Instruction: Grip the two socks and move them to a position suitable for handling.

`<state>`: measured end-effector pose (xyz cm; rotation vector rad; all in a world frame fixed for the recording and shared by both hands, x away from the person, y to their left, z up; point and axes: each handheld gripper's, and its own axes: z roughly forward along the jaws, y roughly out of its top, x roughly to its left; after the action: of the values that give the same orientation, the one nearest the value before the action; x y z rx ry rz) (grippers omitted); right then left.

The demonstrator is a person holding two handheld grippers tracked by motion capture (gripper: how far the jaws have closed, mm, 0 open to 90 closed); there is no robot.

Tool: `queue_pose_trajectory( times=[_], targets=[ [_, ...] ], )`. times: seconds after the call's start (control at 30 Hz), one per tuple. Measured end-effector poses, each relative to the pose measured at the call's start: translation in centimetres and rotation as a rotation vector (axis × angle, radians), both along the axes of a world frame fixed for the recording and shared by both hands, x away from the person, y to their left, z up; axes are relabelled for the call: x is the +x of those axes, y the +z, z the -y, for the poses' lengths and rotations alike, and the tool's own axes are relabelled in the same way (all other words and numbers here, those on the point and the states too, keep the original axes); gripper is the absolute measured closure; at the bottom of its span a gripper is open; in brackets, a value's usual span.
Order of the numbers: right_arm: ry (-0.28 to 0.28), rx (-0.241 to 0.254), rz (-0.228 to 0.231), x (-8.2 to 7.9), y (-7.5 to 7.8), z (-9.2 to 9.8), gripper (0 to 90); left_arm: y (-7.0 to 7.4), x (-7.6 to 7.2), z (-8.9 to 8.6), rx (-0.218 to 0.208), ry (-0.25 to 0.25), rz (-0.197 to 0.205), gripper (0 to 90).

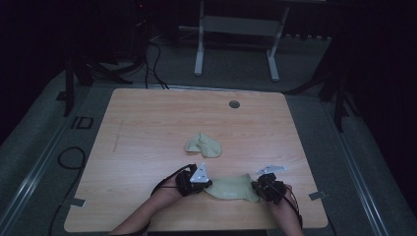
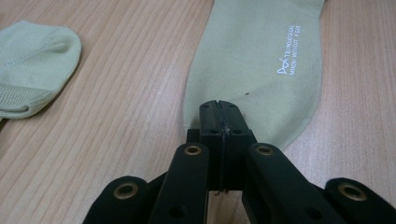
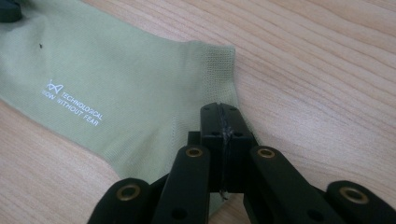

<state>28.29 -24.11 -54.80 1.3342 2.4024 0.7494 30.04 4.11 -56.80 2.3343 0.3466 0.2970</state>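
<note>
High view. Light wood-grain table (image 1: 147, 113) with rounded corners and a round grey grommet (image 1: 234, 104) near its far edge. The room around it is dark; a grey floor, the white legs of another desk (image 1: 199, 44) and loose cables (image 1: 152, 64) show beyond. A pale green sock (image 1: 231, 188) lies flat near the front edge, stretched between the left gripper (image 1: 205, 183) and the right gripper (image 1: 255, 187). A second sock (image 1: 203, 145), crumpled, lies near the table's middle, apart from the first.

Left gripper view. The black jaws are pressed together with the sock's (image 2: 261, 60) edge pinched at their tips; it looks like the toe end, though the jaws hide the very edge. The fabric is a fine, smooth knit. White print reads partly "TECHNOLOGICAL"; the second line is too small to be sure of. The second sock (image 2: 32, 65) lies at upper left, its ribbed cuff and a seam visible.

Right gripper view. The jaws are together here as well, clamped on the sock (image 3: 116, 79) just below its ribbed cuff band. White logo mark with "TECHNOLOGICAL / NOW WITHOUT FEAR". The wood grain runs diagonally.
</note>
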Motion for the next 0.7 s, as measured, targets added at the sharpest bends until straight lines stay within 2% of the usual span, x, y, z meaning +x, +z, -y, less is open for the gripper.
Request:
queue_pose_trajectory(
  times=[0.17, 0.23, 0.27, 0.33, 0.43, 0.5, 0.53, 0.7],
  targets=[
    [-0.002, 0.001, 0.0, 0.0, 0.0, 0.0, 89.1, 0.1, 0.0, 0.0, 0.002, -0.001, -0.004, 88.8],
    [-0.002, 0.003, -0.002, 0.0, 0.0, 0.0, 88.3, 0.1, 0.1, 0.0, 0.002, -0.004, -0.014, 84.5],
    [0.005, 0.005, -0.012, 0.0, 0.2, -0.1, 87.5, 0.3, -0.1, 0.0, 0.003, -0.01, -0.019, 79.3],
    [0.011, -0.001, -0.007, -0.1, 0.3, -0.2, 87.5, 0.5, -0.2, -0.1, 0.0, -0.025, -0.036, 76.1],
    [0.022, 0.015, -0.003, -0.1, 0.8, -0.4, 82.0, 0.9, -0.5, -0.4, -0.036, -0.013, -0.058, 63.2],
    [0.024, 0.024, -0.001, 0.0, 1.1, -0.4, 82.0, 0.9, -0.5, -0.4, -0.036, -0.013, -0.058, 61.8],
    [0.02, 0.042, 0.017, 0.2, 1.9, -0.4, 76.5, 1.6, -0.8, -1.1, -0.057, 0.008, -0.042, 55.2],
    [0.031, 0.057, 0.039, 0.7, 3.2, -0.6, 70.5, 2.7, -1.0, -2.4, -0.102, 0.052, -0.033, 48.3]
  ],
)
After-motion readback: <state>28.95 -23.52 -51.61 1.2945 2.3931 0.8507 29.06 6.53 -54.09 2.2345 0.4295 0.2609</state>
